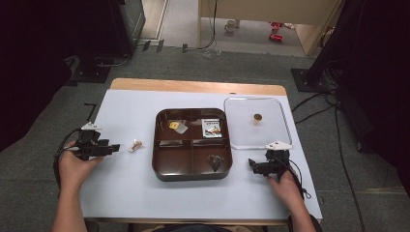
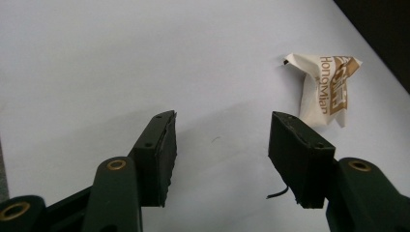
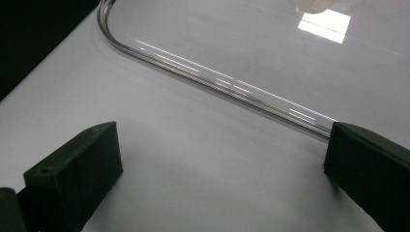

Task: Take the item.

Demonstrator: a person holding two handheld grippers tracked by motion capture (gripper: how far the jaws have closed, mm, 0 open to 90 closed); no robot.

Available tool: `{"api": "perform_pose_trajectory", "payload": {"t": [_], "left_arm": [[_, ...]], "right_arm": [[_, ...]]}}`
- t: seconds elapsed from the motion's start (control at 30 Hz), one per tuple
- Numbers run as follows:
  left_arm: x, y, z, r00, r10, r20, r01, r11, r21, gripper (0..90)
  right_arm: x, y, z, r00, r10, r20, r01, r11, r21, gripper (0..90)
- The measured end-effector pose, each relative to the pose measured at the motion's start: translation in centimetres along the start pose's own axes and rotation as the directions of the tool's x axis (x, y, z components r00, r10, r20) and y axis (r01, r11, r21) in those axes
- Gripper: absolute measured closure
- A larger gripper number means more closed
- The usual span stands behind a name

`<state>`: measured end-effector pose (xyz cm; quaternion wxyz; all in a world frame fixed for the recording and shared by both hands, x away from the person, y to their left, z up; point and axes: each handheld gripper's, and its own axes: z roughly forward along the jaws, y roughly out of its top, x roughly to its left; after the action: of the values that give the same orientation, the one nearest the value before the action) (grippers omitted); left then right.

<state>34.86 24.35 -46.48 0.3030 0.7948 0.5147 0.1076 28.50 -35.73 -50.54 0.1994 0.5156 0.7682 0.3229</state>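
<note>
A crumpled white and gold snack packet [image 1: 136, 145] lies on the white table cover, left of the brown compartment tray [image 1: 156, 145]. My left gripper [image 1: 115, 147] sits just left of the packet, open, with nothing between its jaws. In the left gripper view the packet [image 2: 329, 89] lies beyond and to the right of the right fingertip of my left gripper [image 2: 222, 140]. My right gripper [image 1: 251, 164] rests to the right of the tray, open and empty. The right gripper view shows my right gripper [image 3: 222, 154] just short of the rim of a clear lid [image 3: 217, 79].
The tray holds a yellowish packet [image 1: 175, 125], a printed sachet [image 1: 211, 128] and a dark heart-shaped piece [image 1: 215, 162]. The clear lid [image 1: 241, 137] with a gold knob [image 1: 258, 116] lies at the right. The table's wooden far edge [image 1: 193, 86] shows beyond the cover.
</note>
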Motion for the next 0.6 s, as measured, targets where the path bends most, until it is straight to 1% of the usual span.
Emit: {"api": "perform_pose_trajectory", "payload": {"t": [0.03, 0.1, 0.17, 0.2, 0.23, 0.27, 0.4, 0.5, 0.6], "left_arm": [[0.2, -0.1, 0.0, 1.0000, -0.009, 0.002, 0.009, 1.0000, -0.002, 43.7], [0.5, -0.3, 0.0, 0.9999, -0.012, -0.009, 0.012, 0.9999, 0.009, 43.3], [0.7, -0.5, 0.2, 0.9996, -0.004, -0.029, 0.005, 0.9996, 0.029, 42.2], [0.8, -0.5, 0.3, 0.9995, 0.002, -0.030, -0.001, 0.9995, 0.032, 41.9], [0.8, -0.6, 0.3, 0.9995, 0.003, -0.031, -0.002, 0.9997, 0.025, 42.2], [0.9, -0.6, 0.3, 0.9991, 0.007, -0.042, -0.006, 0.9997, 0.023, 41.9], [1.0, -0.8, 0.3, 0.9984, 0.032, -0.046, -0.032, 0.9994, 0.011, 41.9], [0.8, -1.2, 0.4, 0.9978, 0.052, -0.041, -0.052, 0.9986, -0.005, 38.6], [0.5, -1.5, 0.5, 0.9948, 0.085, -0.056, -0.086, 0.9961, -0.018, 34.6]], "right_arm": [[0.0, 0.0, 0.0, 1.0000, 0.000, 0.000, 0.000, 1.000, 0.000, 0.0], [0.0, 0.0, 0.0, 1.0000, 0.000, 0.000, 0.000, 1.000, 0.000, 0.0], [0.0, 0.0, 0.0, 1.0000, 0.000, 0.000, 0.000, 1.000, 0.000, 0.0], [0.0, 0.0, 0.0, 1.0000, 0.000, 0.000, 0.000, 1.000, 0.000, 0.0], [0.0, 0.0, 0.0, 1.0000, 0.000, 0.000, 0.000, 1.000, 0.000, 0.0], [0.0, 0.0, 0.0, 1.0000, 0.000, 0.000, 0.000, 1.000, 0.000, 0.0], [0.0, 0.0, 0.0, 1.0000, 0.000, 0.000, 0.000, 1.000, 0.000, 0.0], [0.0, 0.0, 0.0, 1.0000, -0.001, 0.000, 0.001, 1.000, 0.000, 0.0], [0.0, 0.0, 0.0, 1.0000, -0.001, 0.001, 0.001, 1.000, 0.000, 0.0]]}}
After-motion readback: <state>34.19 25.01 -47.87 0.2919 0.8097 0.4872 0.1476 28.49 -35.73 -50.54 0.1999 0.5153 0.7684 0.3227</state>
